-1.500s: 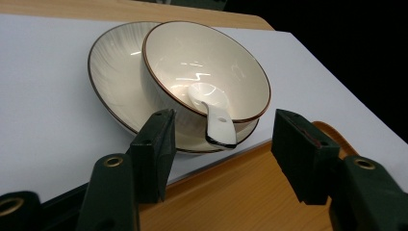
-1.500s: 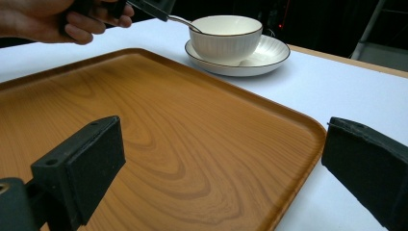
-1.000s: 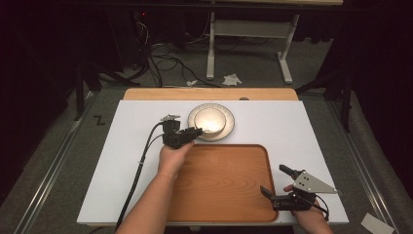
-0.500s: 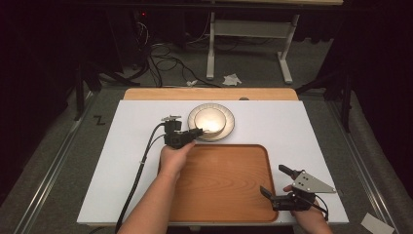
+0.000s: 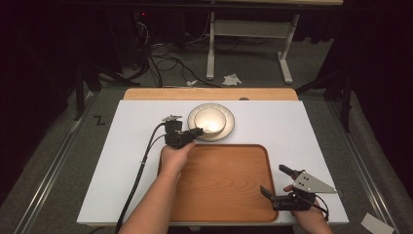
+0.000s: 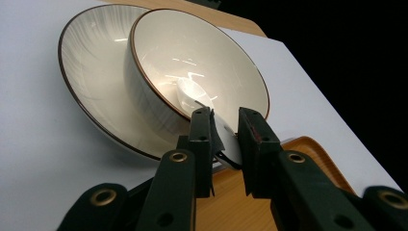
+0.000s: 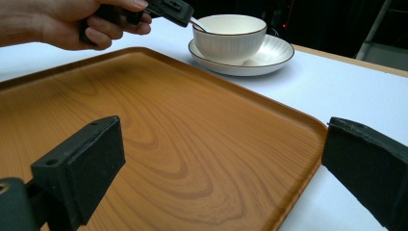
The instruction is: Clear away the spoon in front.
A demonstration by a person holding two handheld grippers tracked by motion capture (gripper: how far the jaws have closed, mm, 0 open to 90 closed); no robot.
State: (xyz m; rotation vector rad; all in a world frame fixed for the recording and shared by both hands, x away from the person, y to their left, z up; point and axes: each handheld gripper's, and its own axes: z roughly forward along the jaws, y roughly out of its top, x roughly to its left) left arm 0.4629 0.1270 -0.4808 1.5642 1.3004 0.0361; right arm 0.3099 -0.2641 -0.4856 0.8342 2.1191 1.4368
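Two grippers working at a white table (image 5: 122,161), wooden edge showing along its far side. No readable writing or brand marks anywhere on table, dishes or tools. Lying near the front edge, a wooden tray (image 5: 224,183) (image 7: 159,134) with a raised rim, bare inside, leaving broad open room across its surface; more bare white table spreading to left and right of it. Sitting just beyond the tray's far rim, a cream plate (image 5: 230,127) (image 6: 91,91) (image 7: 274,55) with a dark edge, carrying a cream bowl (image 5: 208,119) (image 6: 192,62) (image 7: 230,36) of the same trim. Leaning inside the bowl, a white spoon (image 6: 192,94), its handle rising over the near rim. Reaching over the tray's far left corner, left gripper (image 5: 197,132) (image 6: 225,144) (image 7: 185,14), jaws closed onto the spoon handle, which is passing between them just at the bowl's rim. Resting at the tray's near right corner, right gripper (image 5: 276,181) (image 7: 221,168), jaws spread wide with nothing between them, well apart from the dishes.
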